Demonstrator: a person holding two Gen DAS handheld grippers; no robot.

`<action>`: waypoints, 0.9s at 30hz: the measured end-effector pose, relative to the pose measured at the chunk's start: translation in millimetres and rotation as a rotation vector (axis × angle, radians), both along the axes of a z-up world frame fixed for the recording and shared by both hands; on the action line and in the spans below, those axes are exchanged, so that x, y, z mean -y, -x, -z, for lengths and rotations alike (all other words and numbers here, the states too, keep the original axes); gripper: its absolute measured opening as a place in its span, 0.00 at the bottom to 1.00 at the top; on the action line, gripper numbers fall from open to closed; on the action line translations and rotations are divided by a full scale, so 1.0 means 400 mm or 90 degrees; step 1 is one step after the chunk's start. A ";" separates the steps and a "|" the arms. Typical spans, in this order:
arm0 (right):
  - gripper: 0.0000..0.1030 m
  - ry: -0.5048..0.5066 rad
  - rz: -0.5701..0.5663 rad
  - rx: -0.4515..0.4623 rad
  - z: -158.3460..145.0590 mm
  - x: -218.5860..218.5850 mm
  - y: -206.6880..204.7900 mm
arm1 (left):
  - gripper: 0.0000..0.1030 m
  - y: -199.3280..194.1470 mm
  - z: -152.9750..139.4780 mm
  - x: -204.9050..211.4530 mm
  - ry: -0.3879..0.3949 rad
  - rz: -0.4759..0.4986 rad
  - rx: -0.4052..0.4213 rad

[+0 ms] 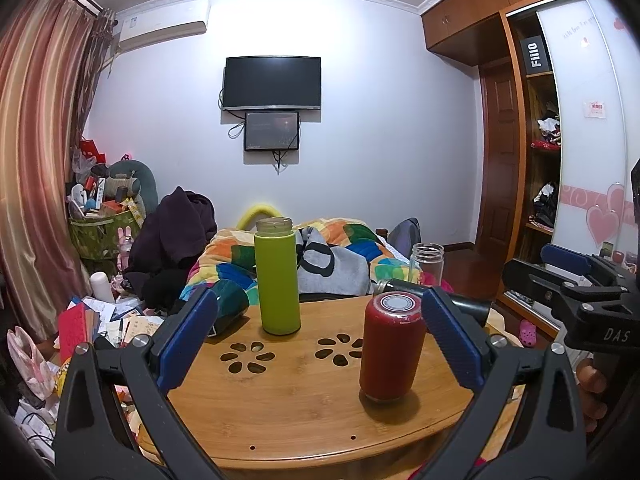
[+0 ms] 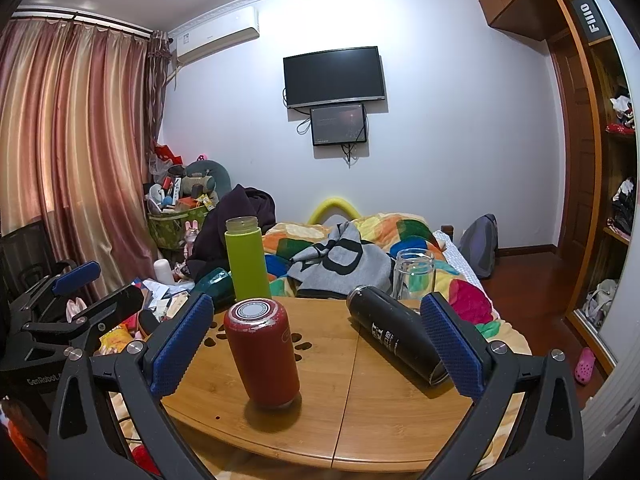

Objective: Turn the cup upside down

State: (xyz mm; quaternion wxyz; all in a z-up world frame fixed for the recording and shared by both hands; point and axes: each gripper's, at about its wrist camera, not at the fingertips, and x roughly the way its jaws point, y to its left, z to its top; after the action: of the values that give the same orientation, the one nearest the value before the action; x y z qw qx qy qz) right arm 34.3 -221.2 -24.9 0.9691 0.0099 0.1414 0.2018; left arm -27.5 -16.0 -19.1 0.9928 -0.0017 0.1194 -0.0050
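Note:
A red cup (image 1: 391, 346) stands upside down on the round wooden table (image 1: 304, 408), its base ring facing up. It also shows in the right wrist view (image 2: 262, 354). My left gripper (image 1: 320, 344) is open and empty, its blue pads (image 1: 186, 336) wide apart, the red cup just inside the right pad. My right gripper (image 2: 316, 346) is open and empty, with the red cup near its left pad (image 2: 182, 344). The right gripper also shows at the right edge of the left wrist view (image 1: 576, 280).
A green bottle (image 1: 277, 276) stands upright and open at the table's back. A black bottle (image 2: 394, 336) lies on its side at the right. A clear glass jar (image 2: 414, 276) stands behind it. A dark green cup (image 1: 228, 304) lies at the left edge. A bed lies beyond.

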 end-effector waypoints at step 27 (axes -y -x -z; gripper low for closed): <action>1.00 -0.004 -0.004 -0.014 0.007 0.002 -0.009 | 1.00 -0.009 -0.003 -0.002 -0.001 -0.009 0.004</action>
State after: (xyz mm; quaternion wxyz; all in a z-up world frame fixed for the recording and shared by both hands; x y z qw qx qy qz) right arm 37.8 -222.1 -27.6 0.9668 0.0150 0.1513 0.2051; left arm -24.1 -15.2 -17.8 0.9932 -0.0019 0.1165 0.0021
